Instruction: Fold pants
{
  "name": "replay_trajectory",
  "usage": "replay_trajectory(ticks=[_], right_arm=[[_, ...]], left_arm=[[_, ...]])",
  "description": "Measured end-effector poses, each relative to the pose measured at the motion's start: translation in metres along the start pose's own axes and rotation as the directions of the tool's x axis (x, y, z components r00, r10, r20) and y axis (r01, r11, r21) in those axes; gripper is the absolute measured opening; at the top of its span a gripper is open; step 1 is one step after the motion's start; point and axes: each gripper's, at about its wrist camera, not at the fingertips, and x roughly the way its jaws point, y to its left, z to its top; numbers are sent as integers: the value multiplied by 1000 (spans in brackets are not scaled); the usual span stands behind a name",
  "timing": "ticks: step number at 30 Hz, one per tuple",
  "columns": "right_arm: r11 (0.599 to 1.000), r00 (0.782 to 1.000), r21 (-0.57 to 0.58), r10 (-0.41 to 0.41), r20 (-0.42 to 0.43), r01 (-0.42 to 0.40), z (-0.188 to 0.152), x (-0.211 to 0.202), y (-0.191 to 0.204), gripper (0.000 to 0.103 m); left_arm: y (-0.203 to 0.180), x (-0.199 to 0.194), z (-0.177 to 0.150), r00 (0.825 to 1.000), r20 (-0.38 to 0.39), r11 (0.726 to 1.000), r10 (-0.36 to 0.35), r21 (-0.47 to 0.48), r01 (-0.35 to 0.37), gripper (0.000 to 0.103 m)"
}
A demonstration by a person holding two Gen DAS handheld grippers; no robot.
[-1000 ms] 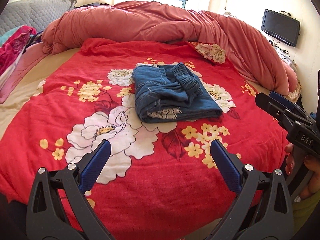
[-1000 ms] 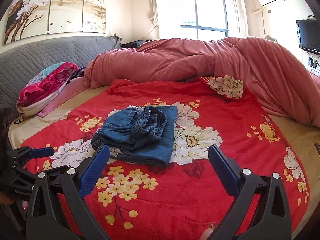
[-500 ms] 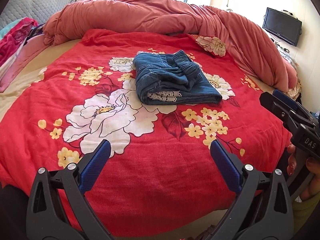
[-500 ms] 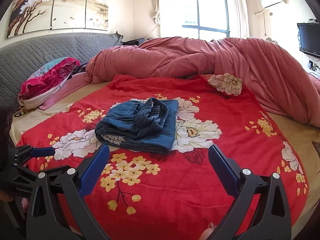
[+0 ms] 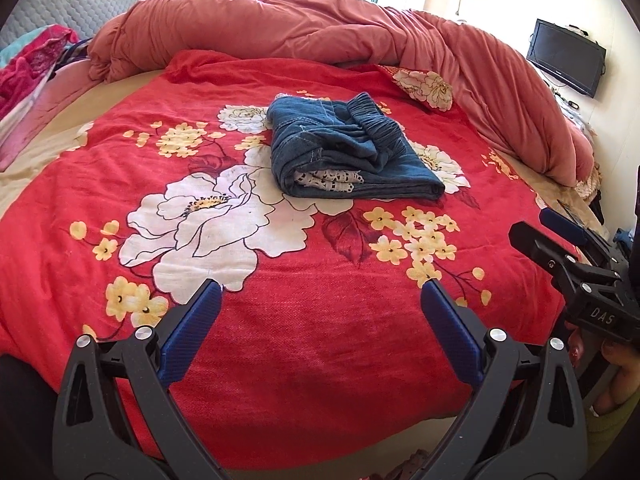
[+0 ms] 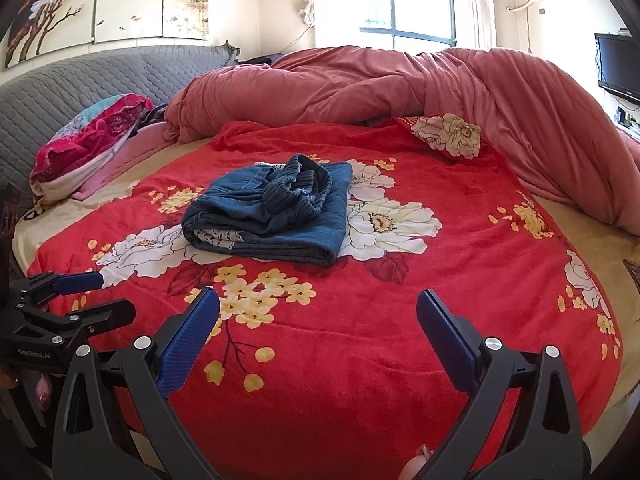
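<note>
Blue denim pants [image 5: 348, 148] lie folded in a thick bundle on the red floral bedspread [image 5: 280, 320], waistband on top and white lace lining showing at the near edge. They also show in the right wrist view [image 6: 276, 212]. My left gripper [image 5: 320, 316] is open and empty, held well back from the pants near the bed's front edge. My right gripper [image 6: 318, 332] is open and empty, also back from the pants. The right gripper shows at the right edge of the left wrist view [image 5: 576, 268], and the left gripper at the left edge of the right wrist view [image 6: 60, 304].
A heaped pink duvet [image 6: 400, 88] runs along the back and right of the bed. A small floral cushion [image 6: 448, 136] lies behind the pants. Folded bedding [image 6: 88, 140] sits by the grey headboard [image 6: 80, 80]. A TV [image 5: 566, 56] hangs on the right wall.
Both grippers have drawn back from the pants toward the bed's front edge, so more bedspread shows. The pants have not moved. Both grippers stay open.
</note>
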Motion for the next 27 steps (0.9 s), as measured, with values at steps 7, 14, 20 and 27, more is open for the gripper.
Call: replay_trajectory(ticks=[7, 14, 20, 27], right_arm=[[1000, 999, 18, 11, -44, -10, -8, 14, -3, 98], [999, 999, 37, 11, -46, -9, -9, 15, -7, 98], [999, 999, 35, 12, -49, -10, -9, 15, -7, 98], [999, 999, 34, 11, -50, -9, -9, 16, -7, 98]], left_arm=[[4, 4, -1, 1000, -9, 1000, 8, -14, -8, 93], [8, 8, -1, 1000, -22, 1000, 6, -28, -6, 93], [8, 8, -2, 1000, -23, 1000, 8, -29, -9, 93], [9, 8, -3, 999, -25, 999, 21, -32, -21, 93]])
